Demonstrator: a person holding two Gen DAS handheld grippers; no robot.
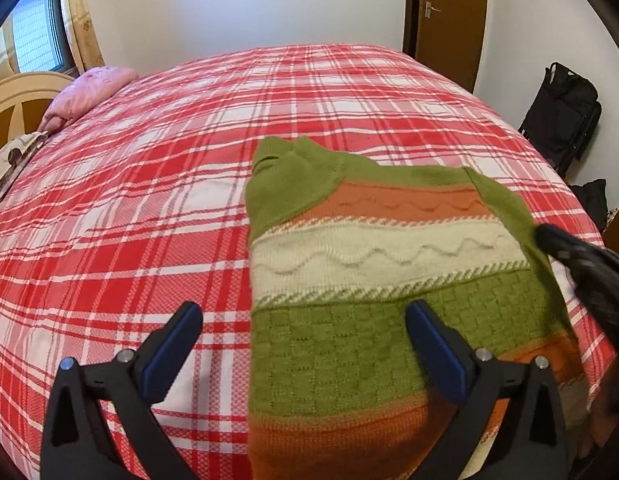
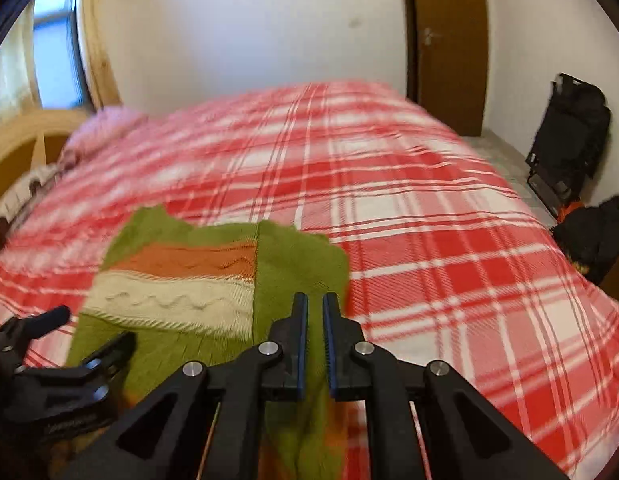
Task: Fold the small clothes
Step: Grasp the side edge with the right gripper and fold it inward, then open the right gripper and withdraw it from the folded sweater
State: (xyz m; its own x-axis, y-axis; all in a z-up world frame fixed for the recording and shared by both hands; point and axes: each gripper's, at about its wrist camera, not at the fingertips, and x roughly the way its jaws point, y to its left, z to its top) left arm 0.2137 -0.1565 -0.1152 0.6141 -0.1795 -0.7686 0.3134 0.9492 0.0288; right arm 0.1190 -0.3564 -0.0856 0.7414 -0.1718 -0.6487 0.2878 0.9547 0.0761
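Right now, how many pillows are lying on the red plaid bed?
2: a pink pillow at the far left corner near the headboard, and a patterned pale pillow just before it, partly cut off.

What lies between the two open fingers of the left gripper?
In the left wrist view, the left gripper frames red-and-white checked bedcover and the left edge of the green, cream and orange knitted sweater.

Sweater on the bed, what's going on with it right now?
A person with a gripper in each hand is folding a striped sweater on a plaid bedspread. The right gripper is shut on a green sleeve, carrying it over the body. The left gripper is wide open above the sweater's left edge, holding nothing.
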